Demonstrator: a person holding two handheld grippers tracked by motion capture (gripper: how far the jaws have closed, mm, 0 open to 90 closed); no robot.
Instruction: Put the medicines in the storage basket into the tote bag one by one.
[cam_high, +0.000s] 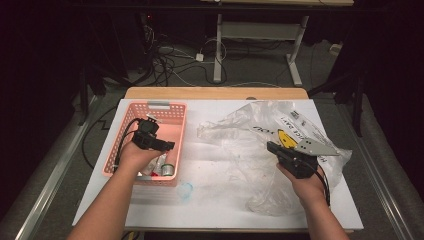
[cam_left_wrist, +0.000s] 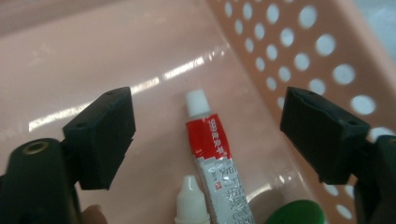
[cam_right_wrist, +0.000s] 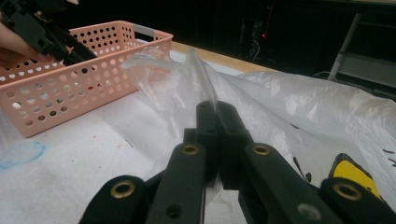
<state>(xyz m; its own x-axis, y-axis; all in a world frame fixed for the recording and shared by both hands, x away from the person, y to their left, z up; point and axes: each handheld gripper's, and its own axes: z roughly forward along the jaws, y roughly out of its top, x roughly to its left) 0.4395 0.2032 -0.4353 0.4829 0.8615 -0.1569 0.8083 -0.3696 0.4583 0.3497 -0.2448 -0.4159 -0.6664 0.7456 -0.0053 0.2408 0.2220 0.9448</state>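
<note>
- High view: the left gripper (cam_high: 159, 144) hangs inside the pink basket (cam_high: 126, 129) on the left of the white counter (cam_high: 210, 200). The right gripper (cam_high: 280, 150) sits on the right at the clear plastic bag (cam_high: 260, 150), which lies crumpled across the counter's right half.
- Left gripper view: the fingers (cam_left_wrist: 100, 135) stand apart and touch nothing — a red-and-white tube (cam_left_wrist: 217, 163) lies on the basket floor (cam_left_wrist: 93, 56) between them. Its long axis runs roughly along the line of the fingers, slightly slanted, with the white cap end pointing away from the camera. A white dropper bottle tip (cam_left_wrist: 190, 200) lies just beside it, and a green cap (cam_left_wrist: 296, 212) shows at the bottom edge, near the perforated wall.
- Right gripper view: the fingers (cam_right_wrist: 208, 135) are together, clamped on a fold of the plastic bag (cam_right_wrist: 299, 107) — the pinched film rises in a ridge past their tips. The pink basket (cam_right_wrist: 70, 93) stands well apart at the left.
</note>
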